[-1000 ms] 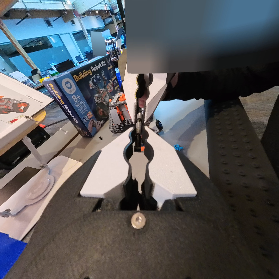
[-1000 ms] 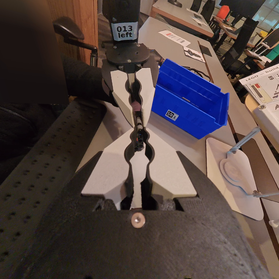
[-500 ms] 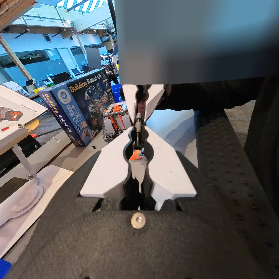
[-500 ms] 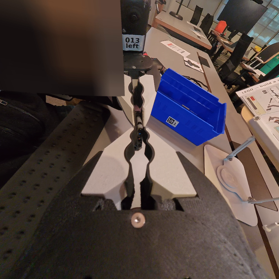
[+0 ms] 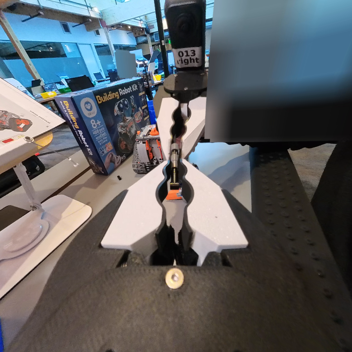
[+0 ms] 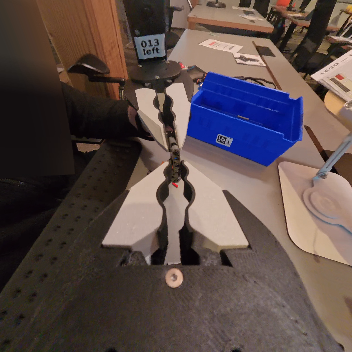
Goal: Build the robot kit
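Two grippers, tip to tip, share one slim brick assembly above the table.

The left gripper clenches its orange-ended part; the right gripper clamps the black beam. A blue bin sits just beside, a tracked model beyond.

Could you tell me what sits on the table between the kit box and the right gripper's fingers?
In the left wrist view, a small tracked toy vehicle stands between the kit box and the right gripper.
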Demonstrator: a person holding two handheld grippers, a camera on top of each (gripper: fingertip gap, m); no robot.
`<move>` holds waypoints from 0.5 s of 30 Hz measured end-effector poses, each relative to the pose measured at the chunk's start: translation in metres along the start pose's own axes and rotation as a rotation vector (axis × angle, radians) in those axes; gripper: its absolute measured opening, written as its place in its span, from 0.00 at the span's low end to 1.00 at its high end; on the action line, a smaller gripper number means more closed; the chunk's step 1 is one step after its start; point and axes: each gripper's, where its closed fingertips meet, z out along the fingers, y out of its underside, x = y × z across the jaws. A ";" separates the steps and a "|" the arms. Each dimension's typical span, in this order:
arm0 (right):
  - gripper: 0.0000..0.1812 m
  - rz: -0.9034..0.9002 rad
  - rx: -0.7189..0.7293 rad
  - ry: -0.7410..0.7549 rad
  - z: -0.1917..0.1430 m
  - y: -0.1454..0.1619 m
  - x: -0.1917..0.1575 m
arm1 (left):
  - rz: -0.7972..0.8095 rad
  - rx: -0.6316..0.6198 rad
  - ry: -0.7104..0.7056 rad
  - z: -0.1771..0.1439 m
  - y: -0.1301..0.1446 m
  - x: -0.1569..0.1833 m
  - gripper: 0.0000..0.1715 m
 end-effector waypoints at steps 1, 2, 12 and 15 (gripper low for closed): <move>0.03 0.017 0.016 -0.006 -0.001 -0.003 0.000 | -0.014 0.015 0.005 -0.001 -0.003 -0.001 0.03; 0.03 0.033 0.028 -0.008 -0.002 -0.004 0.001 | -0.027 0.030 0.004 -0.001 -0.005 -0.002 0.03; 0.03 0.087 0.159 -0.053 -0.005 -0.013 0.000 | -0.006 0.013 -0.007 0.002 -0.002 -0.002 0.04; 0.03 0.022 0.164 -0.026 -0.007 -0.017 -0.002 | 0.003 0.036 -0.022 0.001 -0.006 -0.001 0.03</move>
